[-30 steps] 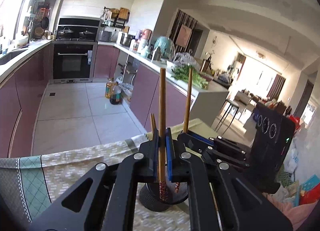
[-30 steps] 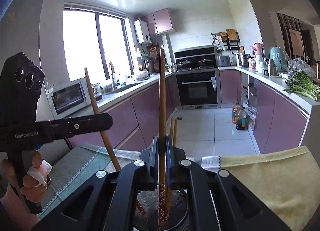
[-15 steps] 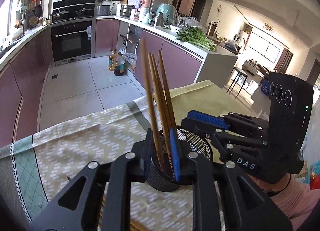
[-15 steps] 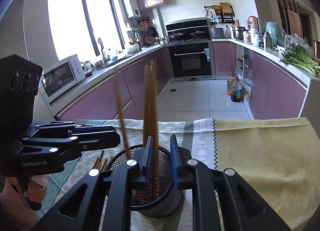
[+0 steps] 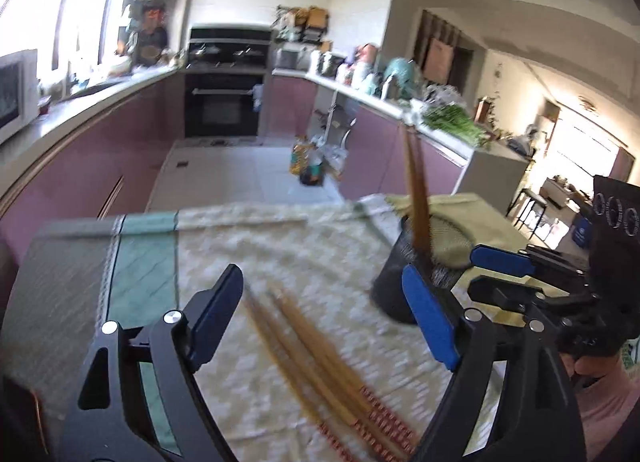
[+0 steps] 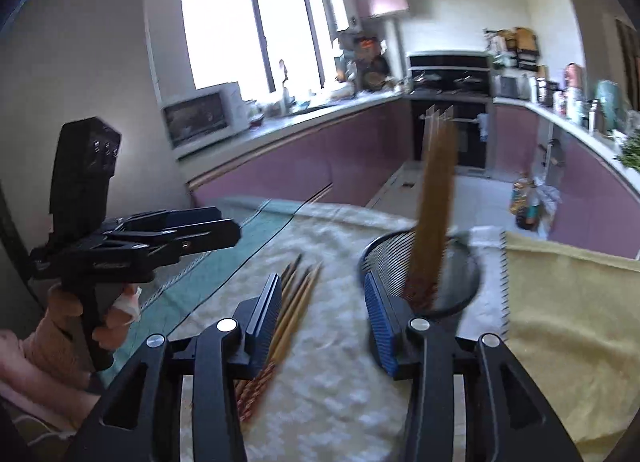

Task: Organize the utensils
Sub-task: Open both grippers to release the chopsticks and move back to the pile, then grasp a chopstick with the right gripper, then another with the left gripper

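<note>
Several chopsticks (image 6: 434,214) stand blurred in a black mesh holder (image 6: 468,262) on the patterned cloth (image 5: 280,246), and a loose bundle of chopsticks (image 5: 320,358) lies flat on the cloth just left of the holder. The left gripper (image 5: 324,314) hangs over that bundle, its jaws opening wide with nothing pressed between them. The right gripper (image 6: 320,314) sits just before the holder, jaws opening and gripping nothing, its right pad close by the holder's rim.
</note>
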Demonstrator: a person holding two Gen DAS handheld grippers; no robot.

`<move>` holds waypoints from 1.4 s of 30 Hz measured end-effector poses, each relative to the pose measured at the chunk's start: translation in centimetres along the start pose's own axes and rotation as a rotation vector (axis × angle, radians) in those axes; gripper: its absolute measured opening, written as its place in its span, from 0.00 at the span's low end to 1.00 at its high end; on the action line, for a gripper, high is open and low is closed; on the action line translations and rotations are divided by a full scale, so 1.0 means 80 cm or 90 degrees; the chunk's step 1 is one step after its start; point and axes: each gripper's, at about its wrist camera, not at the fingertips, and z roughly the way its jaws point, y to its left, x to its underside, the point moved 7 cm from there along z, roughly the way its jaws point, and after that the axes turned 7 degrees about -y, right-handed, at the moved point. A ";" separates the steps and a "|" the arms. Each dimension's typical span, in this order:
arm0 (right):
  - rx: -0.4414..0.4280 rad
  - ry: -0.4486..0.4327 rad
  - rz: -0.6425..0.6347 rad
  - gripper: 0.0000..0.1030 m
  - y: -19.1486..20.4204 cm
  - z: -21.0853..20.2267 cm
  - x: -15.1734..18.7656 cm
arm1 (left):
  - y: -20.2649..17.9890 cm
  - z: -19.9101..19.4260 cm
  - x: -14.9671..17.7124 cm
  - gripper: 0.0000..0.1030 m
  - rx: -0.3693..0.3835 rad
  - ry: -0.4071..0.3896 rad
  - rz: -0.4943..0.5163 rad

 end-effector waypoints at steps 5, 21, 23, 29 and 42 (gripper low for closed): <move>-0.032 0.086 0.007 0.40 0.027 0.047 0.042 | 0.029 0.006 0.060 0.80 -0.039 0.066 -0.035; -0.014 0.182 0.041 0.25 0.032 0.090 0.081 | 0.047 0.052 0.119 0.48 -0.027 0.176 -0.056; -0.013 0.188 0.041 0.24 0.032 0.092 0.082 | 0.043 0.053 0.116 0.43 -0.017 0.179 -0.052; -0.004 0.199 0.035 0.20 0.034 0.100 0.085 | 0.036 0.065 0.116 0.33 -0.003 0.193 -0.033; 0.020 0.214 0.031 0.13 0.030 0.108 0.086 | 0.033 0.079 0.116 0.22 0.021 0.210 -0.028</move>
